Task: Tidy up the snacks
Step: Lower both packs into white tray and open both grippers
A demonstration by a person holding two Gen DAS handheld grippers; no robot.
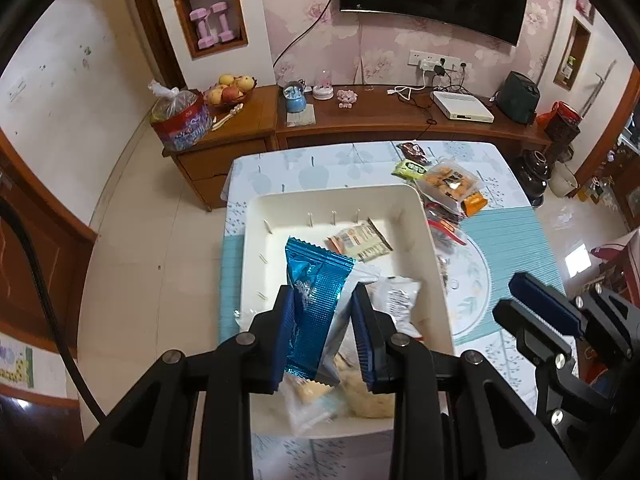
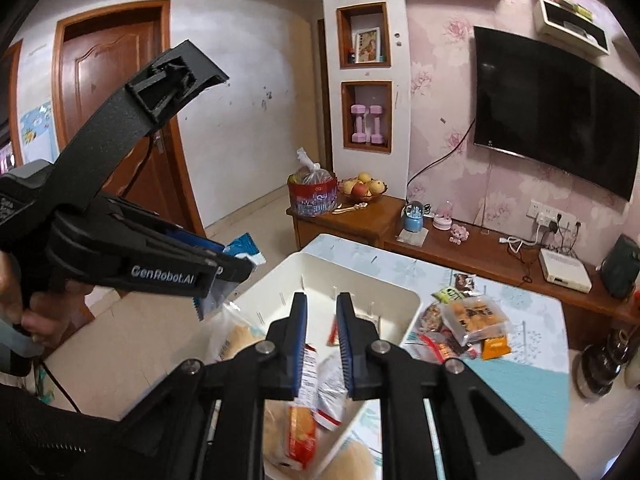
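My left gripper (image 1: 323,292) is shut on a shiny blue snack packet (image 1: 314,300) and holds it above the near half of a white bin (image 1: 430,240). The bin holds a small beige packet (image 1: 362,242) and several clear-wrapped snacks (image 1: 394,300). My right gripper (image 2: 322,304) is open and empty, hovering over the same bin (image 2: 394,320); it also shows in the left wrist view (image 1: 516,292). The left gripper with the blue packet (image 2: 242,248) shows in the right wrist view. Loose snacks (image 1: 450,182) lie on the table right of the bin.
The bin sits on a table with a floral cloth (image 1: 320,168) and a teal mat (image 1: 516,248). A wooden sideboard (image 1: 400,120) behind holds a fruit bowl (image 1: 230,90), a red tin (image 1: 182,126) and a white box (image 1: 462,106). Dark jars (image 1: 534,170) stand on the floor at right.
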